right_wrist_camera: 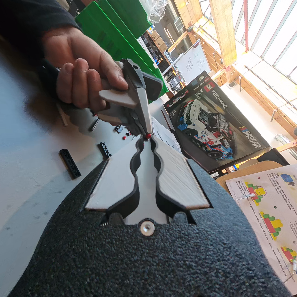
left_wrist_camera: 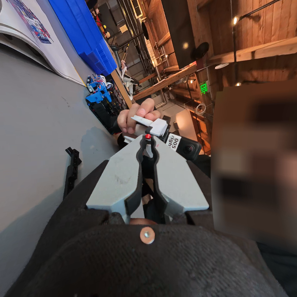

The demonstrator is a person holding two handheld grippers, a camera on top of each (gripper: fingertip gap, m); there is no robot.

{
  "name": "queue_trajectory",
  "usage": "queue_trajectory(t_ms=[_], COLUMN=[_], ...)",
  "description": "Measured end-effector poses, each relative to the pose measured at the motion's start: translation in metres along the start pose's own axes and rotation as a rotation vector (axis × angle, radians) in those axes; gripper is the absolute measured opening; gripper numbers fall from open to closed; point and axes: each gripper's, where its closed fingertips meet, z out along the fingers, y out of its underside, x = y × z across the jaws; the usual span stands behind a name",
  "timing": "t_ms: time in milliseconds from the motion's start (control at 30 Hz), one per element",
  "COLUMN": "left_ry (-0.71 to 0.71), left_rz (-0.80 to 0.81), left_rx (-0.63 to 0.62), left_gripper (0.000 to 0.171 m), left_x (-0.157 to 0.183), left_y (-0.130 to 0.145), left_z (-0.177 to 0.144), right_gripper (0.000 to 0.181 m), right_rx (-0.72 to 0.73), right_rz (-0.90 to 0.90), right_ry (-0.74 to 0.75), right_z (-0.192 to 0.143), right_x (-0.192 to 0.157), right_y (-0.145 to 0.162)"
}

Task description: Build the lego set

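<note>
A small red pin point(left_wrist_camera: 147, 137) sits between the tips of my left gripper point(left_wrist_camera: 147, 140), whose jaws are shut on it, held above the grey table point(left_wrist_camera: 32, 128). My right gripper point(right_wrist_camera: 146, 138) meets it tip to tip. Its jaws stand almost closed around the same red pin point(right_wrist_camera: 148, 135). The right gripper shows beyond the pin in the left wrist view point(left_wrist_camera: 156, 127), held by a hand point(left_wrist_camera: 133, 117). The left gripper comes down from above in the right wrist view point(right_wrist_camera: 141, 109). The partly built blue, white and black car point(left_wrist_camera: 99, 94) stands at the table's far edge.
A black beam point(left_wrist_camera: 72, 168) lies left of my left gripper. Another black beam point(right_wrist_camera: 69, 163), a short black piece point(right_wrist_camera: 105, 150) and small red parts point(right_wrist_camera: 123, 137) lie on the table. Around them are the booklet point(left_wrist_camera: 40, 40), blue bin point(left_wrist_camera: 83, 32), green bin point(right_wrist_camera: 115, 40), set box point(right_wrist_camera: 213, 122) and a printed sheet point(right_wrist_camera: 265, 217). The tips of both grippers are at nearly the same place. The short black piece point(right_wrist_camera: 105, 150) is about 9 cm from both grippers' fingertips.
</note>
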Motion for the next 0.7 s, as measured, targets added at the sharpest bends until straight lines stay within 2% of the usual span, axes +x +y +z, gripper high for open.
queue_trajectory(t_ms=[167,300,533,700], left_ry=[0.025,-0.05,-0.076,-0.159], left_rz=[-0.025,0.078,0.103,0.266], left_rx=[0.001,-0.056,-0.059,-0.107], left_gripper=[0.004,0.003,0.004,0.006], left_x=[0.003,-0.004,-0.006,-0.011], left_y=[0.001,0.004,0.006,0.006], left_z=[0.001,-0.001,0.0,-0.003], right_gripper=[0.007,0.006,0.006,0.004], right_rx=[0.014,-0.001,-0.024,-0.037], right_rz=[0.055,0.114,0.017,0.069], right_ry=[-0.031,-0.08,-0.05,-0.082], right_z=[-0.001,0.0,0.0,0.002], right_x=[0.0,-0.006,-0.007,-0.011], right_y=[-0.002,0.002,0.004,0.007])
